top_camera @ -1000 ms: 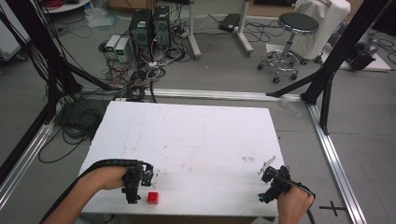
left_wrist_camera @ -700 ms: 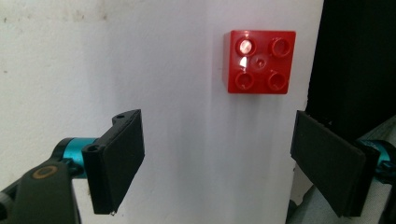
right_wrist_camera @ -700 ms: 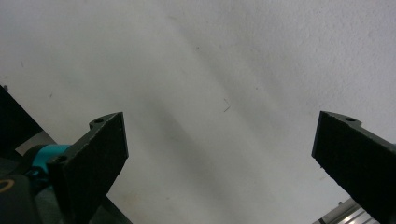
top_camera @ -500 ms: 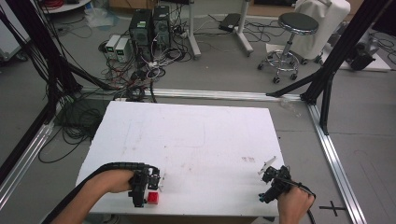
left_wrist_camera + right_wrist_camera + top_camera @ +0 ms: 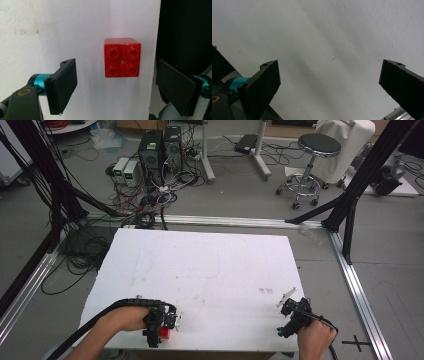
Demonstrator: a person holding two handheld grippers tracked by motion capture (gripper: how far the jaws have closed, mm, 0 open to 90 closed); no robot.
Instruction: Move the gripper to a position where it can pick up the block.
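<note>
My left gripper [image 5: 116, 87] is down at the near-left corner of the white table [image 5: 210, 265], jaws spread wide apart, nothing clamped. The red brick [image 5: 122, 57] sits on the table between and just ahead of them, four studs facing up, square to the camera, not touching either pad as far as I can see. It's close to the table edge; in the left gripper view the white surface ends just past the brick's right side and goes to dark. From the high view the red brick [image 5: 164, 334] is mostly covered by my left gripper [image 5: 159, 326], just a red bit poking out at the near edge, with my left hand [image 5: 122, 319] behind it and the black cable looping back along my forearm. My right gripper [image 5: 292, 315] is at the near-right corner of the table, well apart from the brick, held in my right hand [image 5: 315, 340]. In the right gripper view its jaws are wide open too, with bare white table [image 5: 324, 37] between them, a few faint marks on the surface, nothing held. Table top has some light scuffs and a small smudge near the right side. Beyond the table there's a grey floor with tangled cables, computer towers [image 5: 160, 147] and a round stool [image 5: 314, 150].
</note>
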